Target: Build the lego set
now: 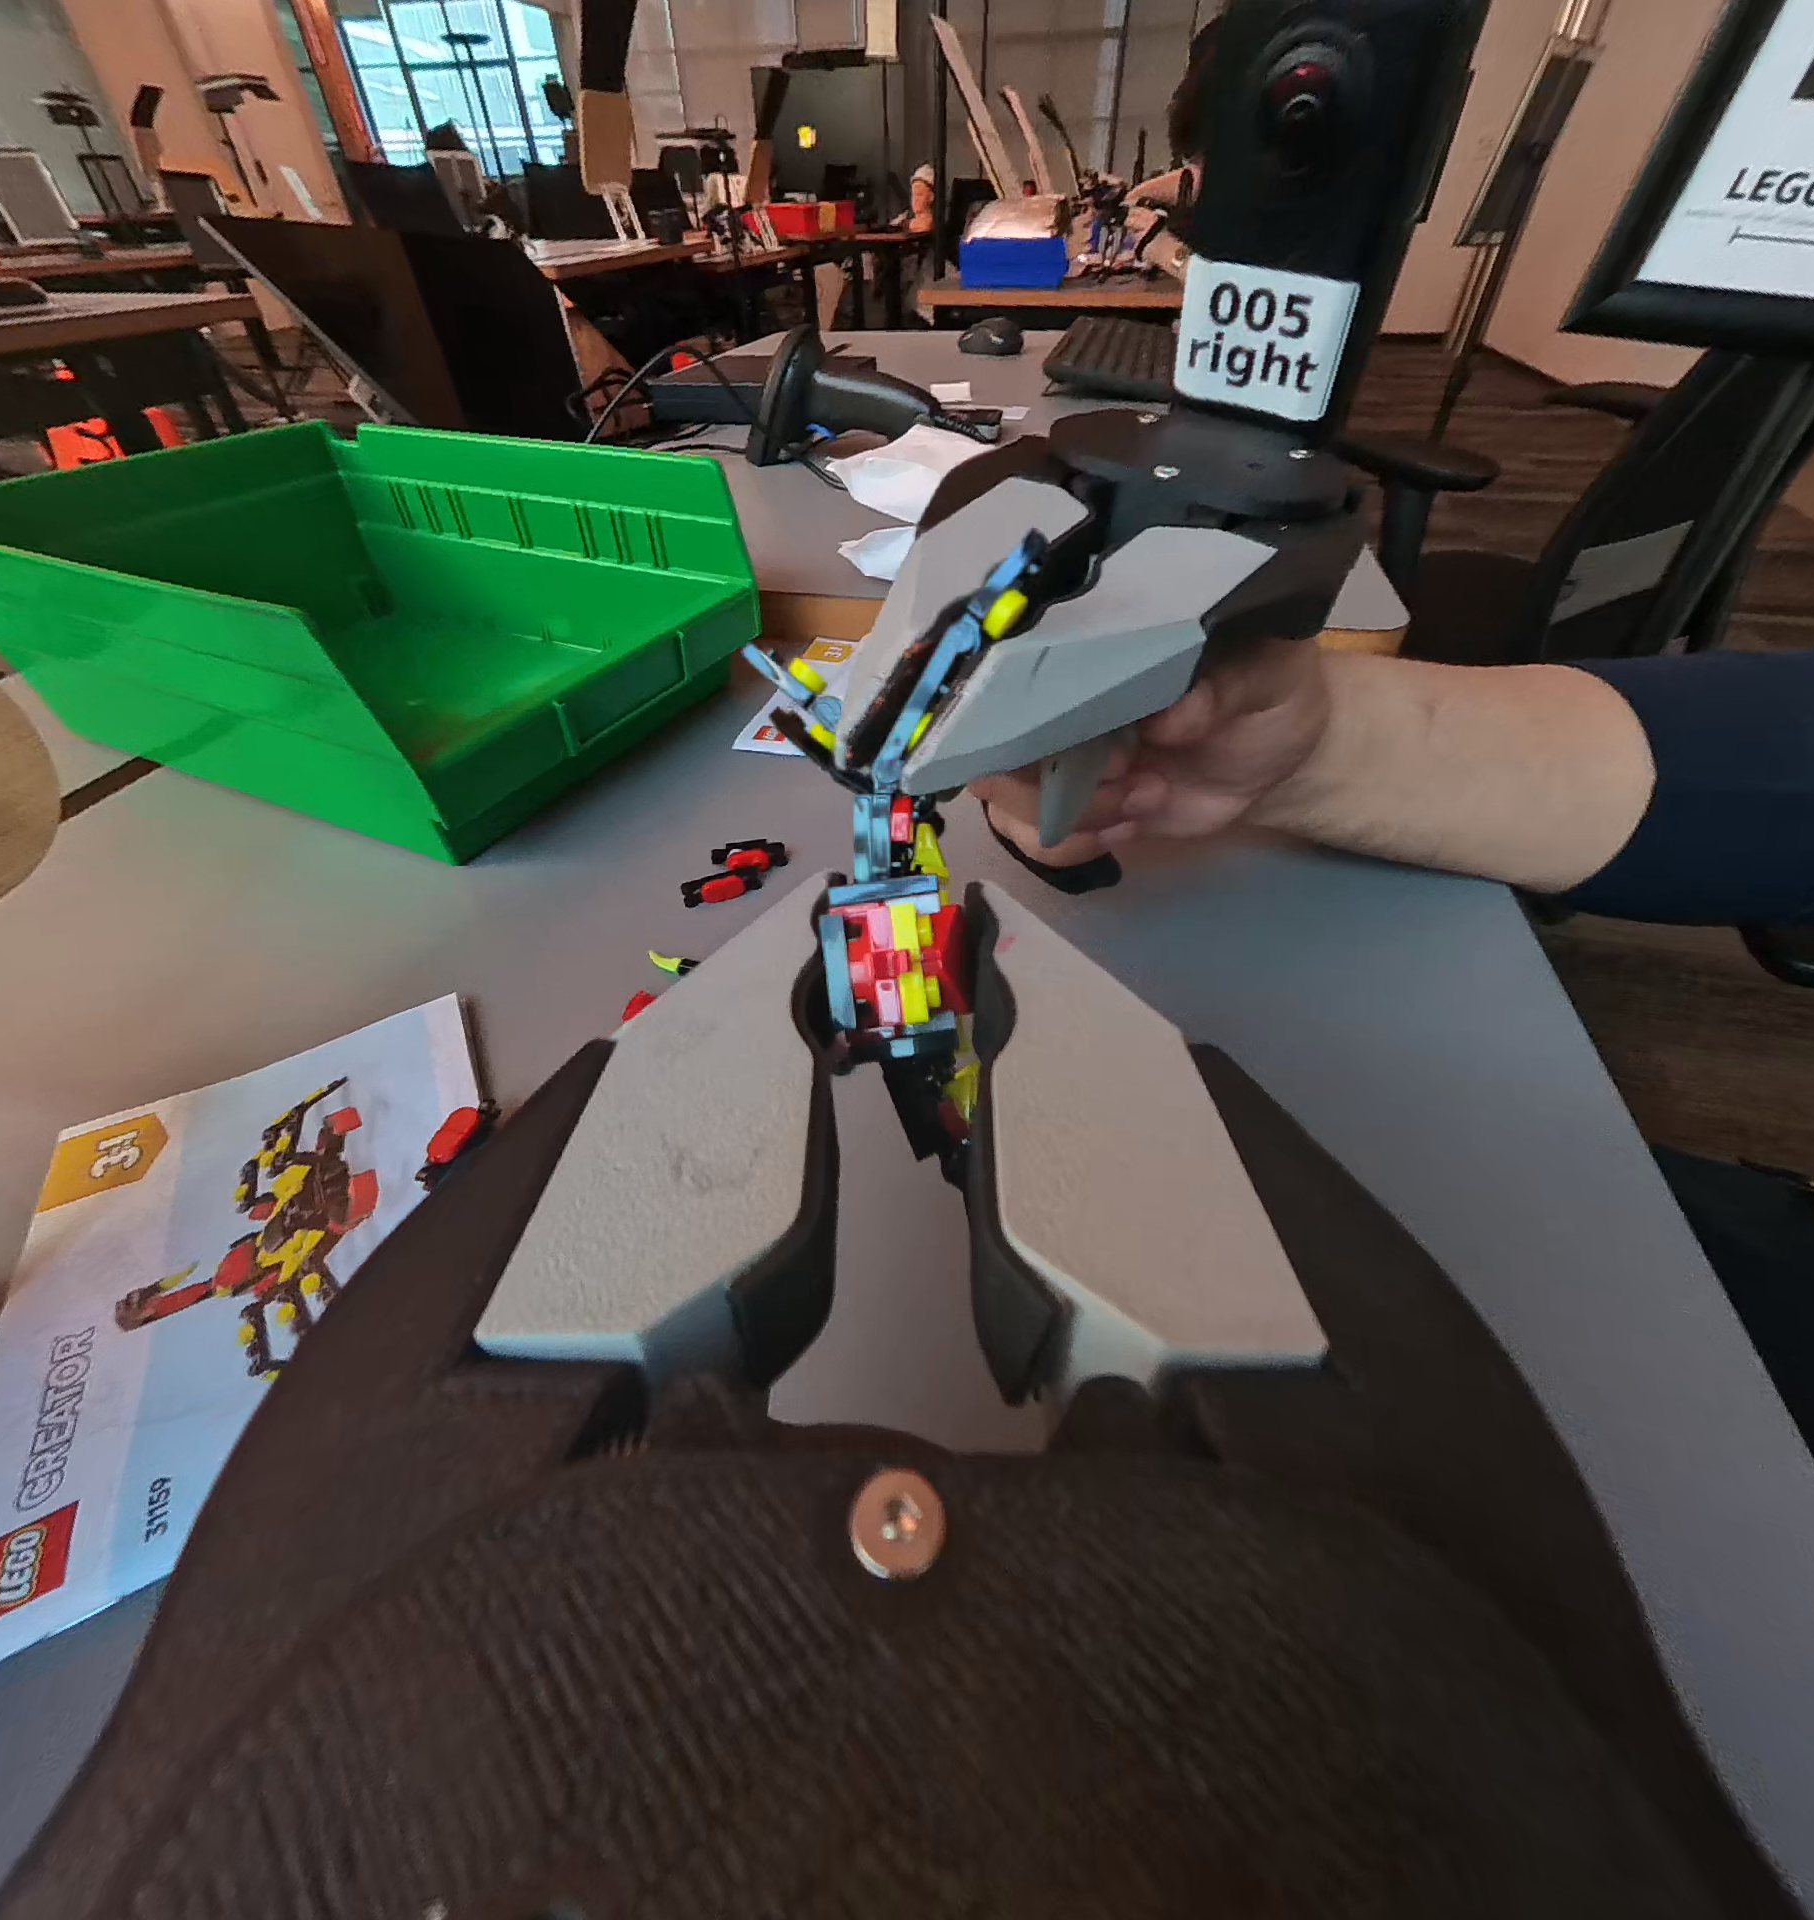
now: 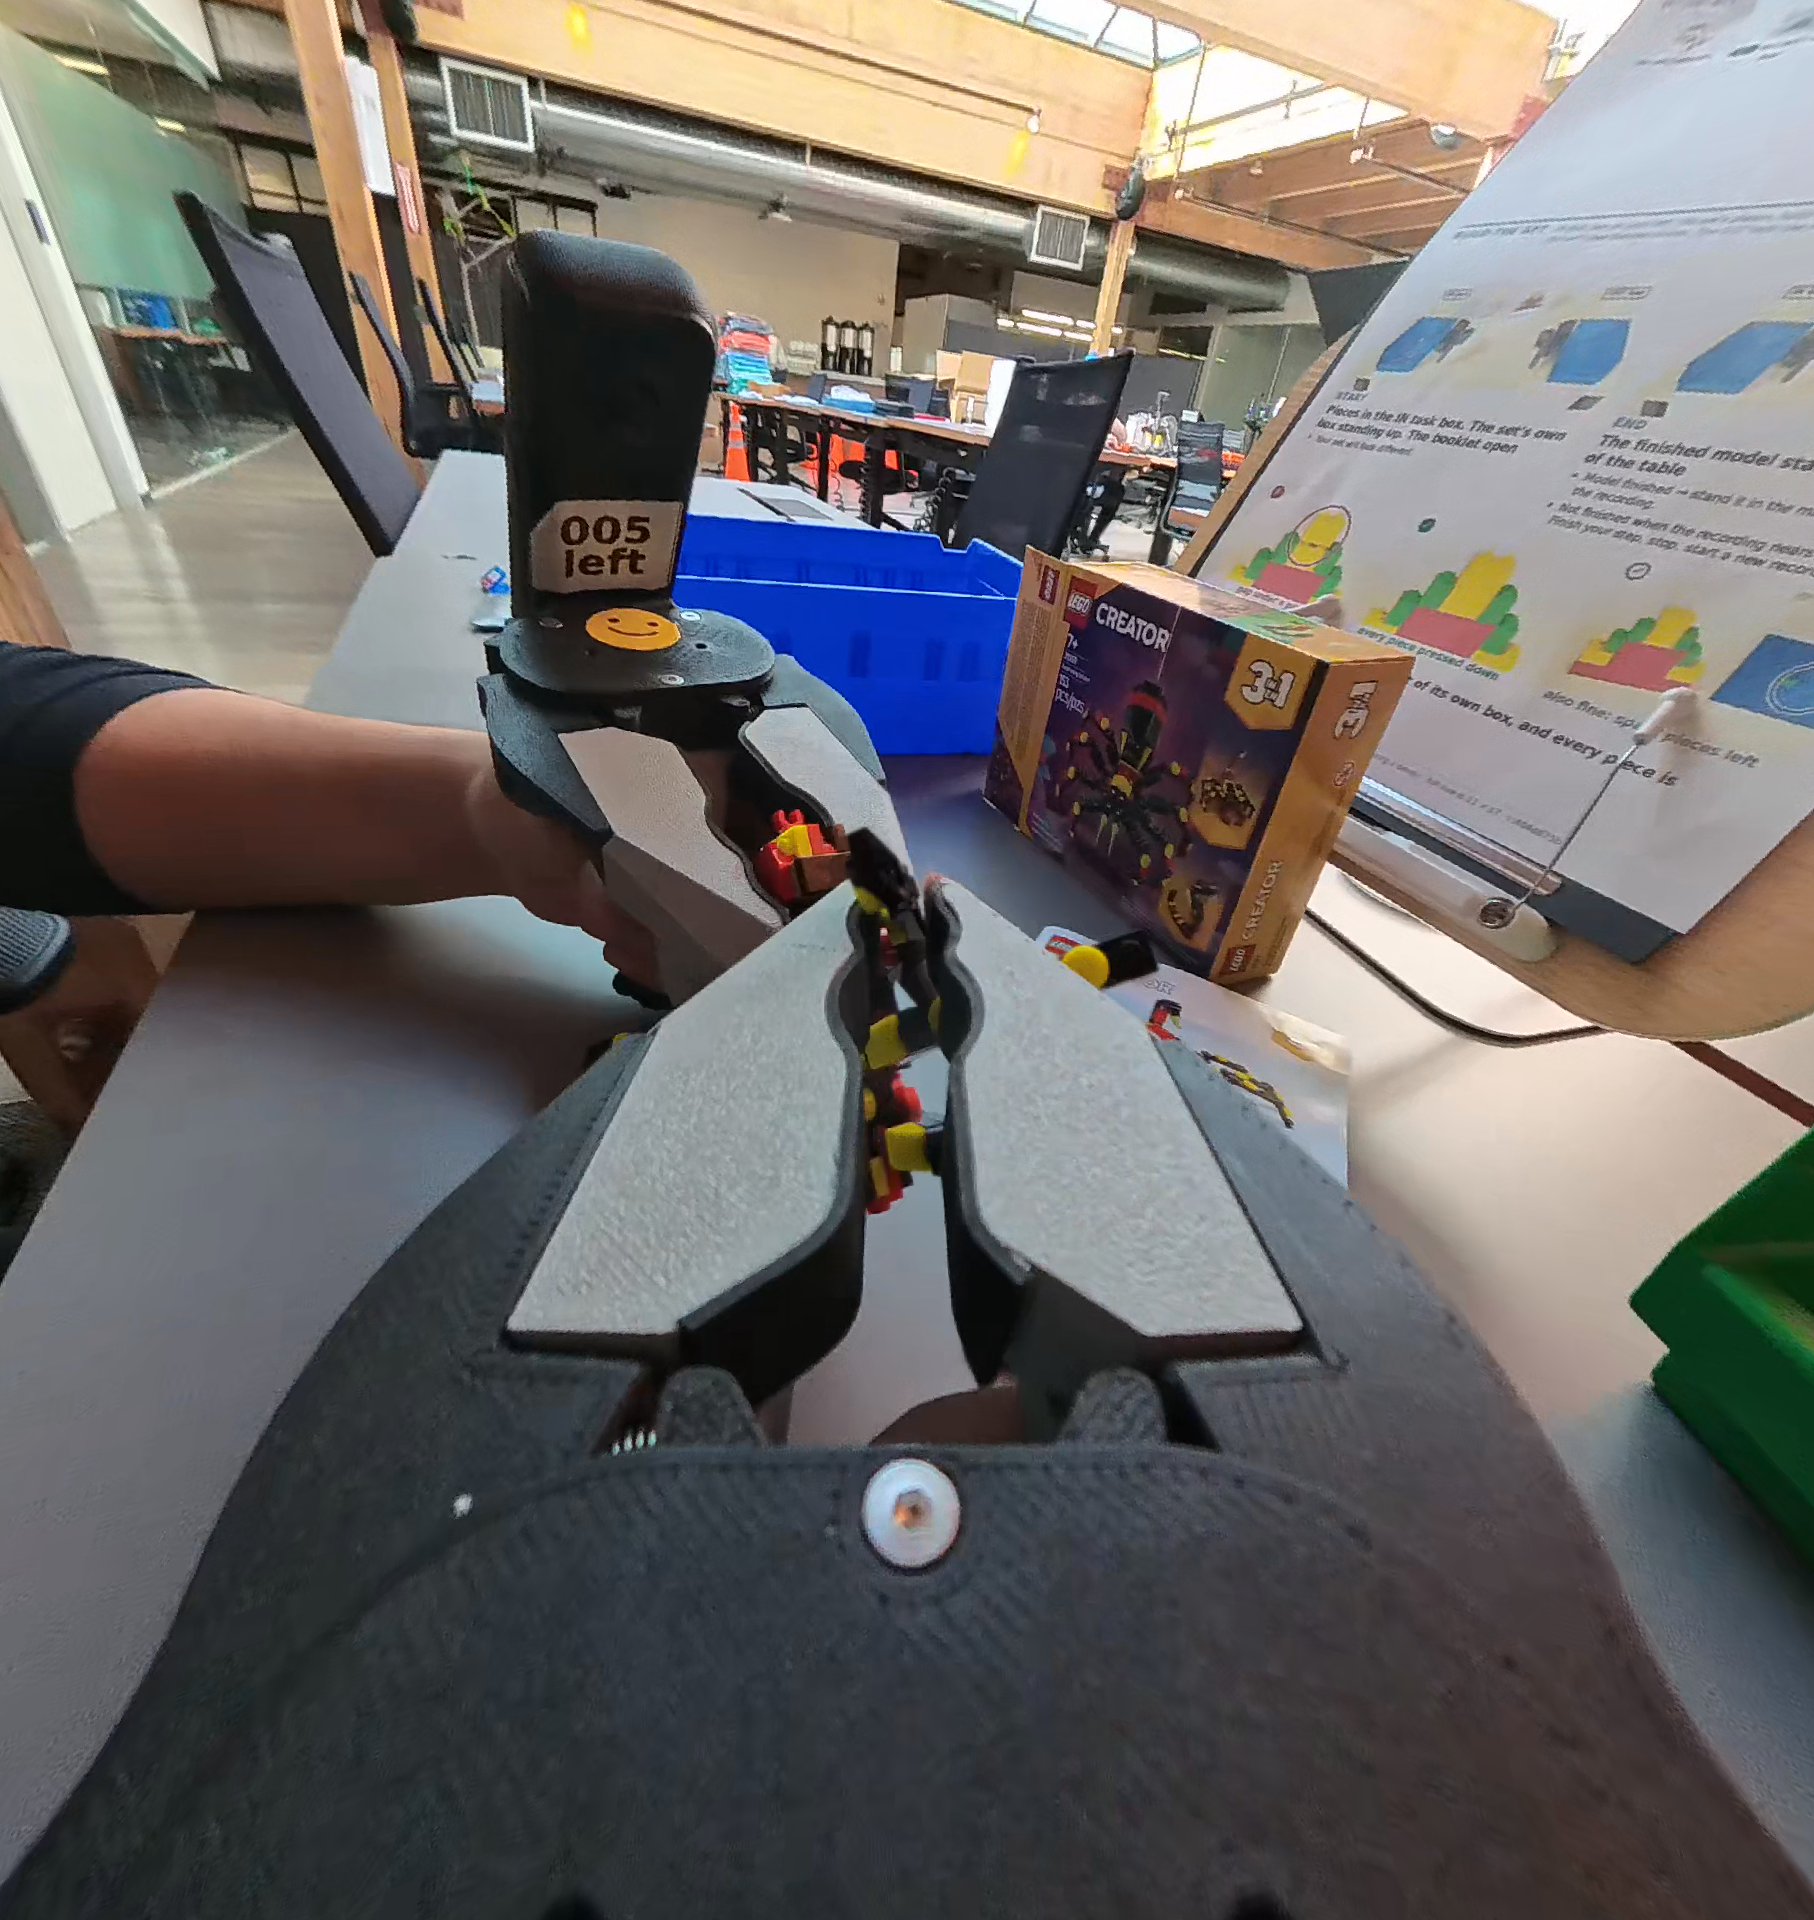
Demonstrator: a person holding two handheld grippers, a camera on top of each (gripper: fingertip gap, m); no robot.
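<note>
My left gripper [image 1: 898, 914] is shut on the blocky red, yellow and black body of a brick model [image 1: 898, 977], held above the grey table [image 1: 311, 935]. A thin jointed limb [image 1: 877, 831] rises from the body to my right gripper [image 1: 882, 764], which is shut on the black and yellow leg chain [image 1: 944, 665]. In the right wrist view my right gripper [image 2: 901, 904] pinches that black, yellow and red leg chain [image 2: 898, 1029] between its pads. The left gripper [image 2: 820, 862] shows just behind it, with the red and yellow body [image 2: 794, 847] between its fingers.
A green bin [image 1: 363, 623] lies at the left and an instruction booklet [image 1: 155, 1299] at the near left. Loose red and black pieces [image 1: 737, 873] and a yellow claw piece [image 1: 669, 963] lie between them. A set box [image 2: 1194, 769], a blue bin [image 2: 841, 623] and a tilted instruction board [image 2: 1609, 468] stand behind. Left and right tips are no more than a few centimetres apart.
</note>
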